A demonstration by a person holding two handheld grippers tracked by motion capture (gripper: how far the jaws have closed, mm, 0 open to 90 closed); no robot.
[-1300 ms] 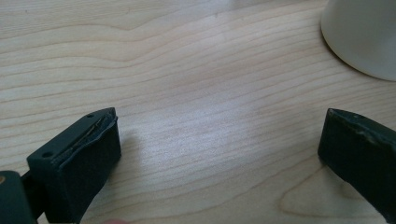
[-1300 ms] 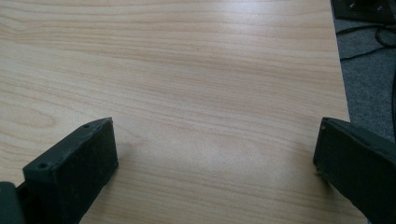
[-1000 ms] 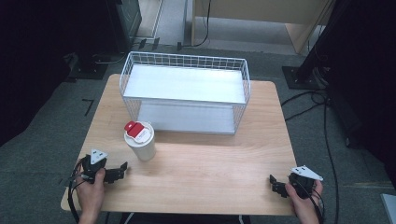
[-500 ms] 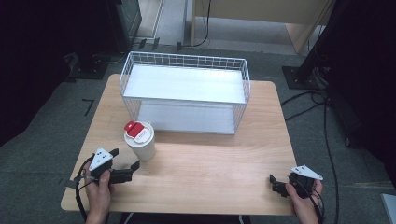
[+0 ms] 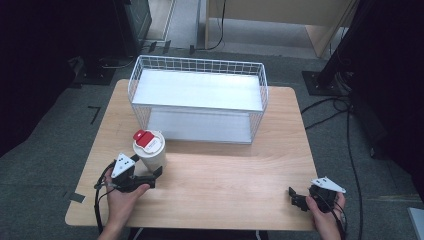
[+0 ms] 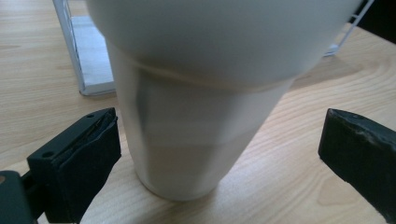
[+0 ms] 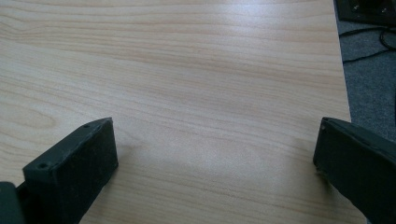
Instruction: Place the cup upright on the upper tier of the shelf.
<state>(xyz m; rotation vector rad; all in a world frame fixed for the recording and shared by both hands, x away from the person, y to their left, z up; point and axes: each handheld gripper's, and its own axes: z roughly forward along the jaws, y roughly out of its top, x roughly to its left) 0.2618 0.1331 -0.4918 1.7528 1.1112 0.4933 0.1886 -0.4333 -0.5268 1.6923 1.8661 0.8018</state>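
Flanking the plain white cup [image 6: 201, 107], the left tool [image 6: 219, 154] gapes; no lettering legible.

Overall light: the table [image 5: 210, 195] is evenly lit from above while the surrounding floor and room fall dark
Glare: a soft pale sheen lies across the wood in the right gripper view
Shadows: faint and diffuse beside the cup [image 6: 196, 116] base
Focus: the cup looms close and soft-edged; the high view is slightly grainy
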